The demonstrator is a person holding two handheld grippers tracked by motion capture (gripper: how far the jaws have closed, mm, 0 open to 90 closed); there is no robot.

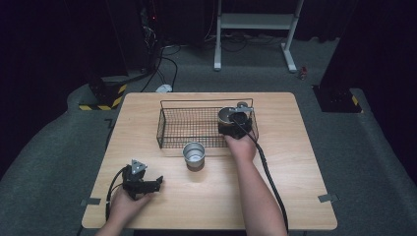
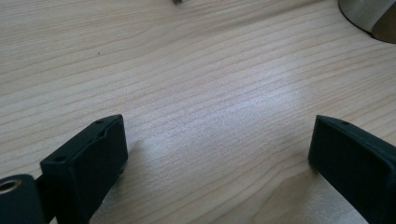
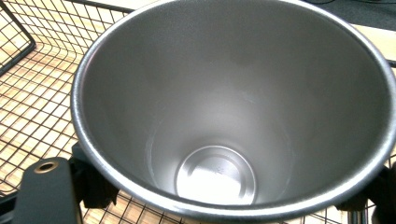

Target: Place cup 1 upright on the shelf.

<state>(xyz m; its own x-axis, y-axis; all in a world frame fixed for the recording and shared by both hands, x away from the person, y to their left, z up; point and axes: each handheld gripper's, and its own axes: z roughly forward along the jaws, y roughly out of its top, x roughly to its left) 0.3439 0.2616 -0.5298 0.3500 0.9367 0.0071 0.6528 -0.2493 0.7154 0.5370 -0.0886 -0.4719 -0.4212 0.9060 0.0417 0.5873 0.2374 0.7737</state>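
Wooden table (image 1: 295,162), cup (image 3: 233,116) within right gripper (image 1: 236,123)

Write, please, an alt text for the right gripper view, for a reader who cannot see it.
An empty steel cup, seen from above its mouth, sits between the jaws of the right tool, which stand on either side of its lower wall. Behind and below it lies the black wire basket on the wooden table.

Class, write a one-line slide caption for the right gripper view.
Right claw grips a steel cup over the wire basket.
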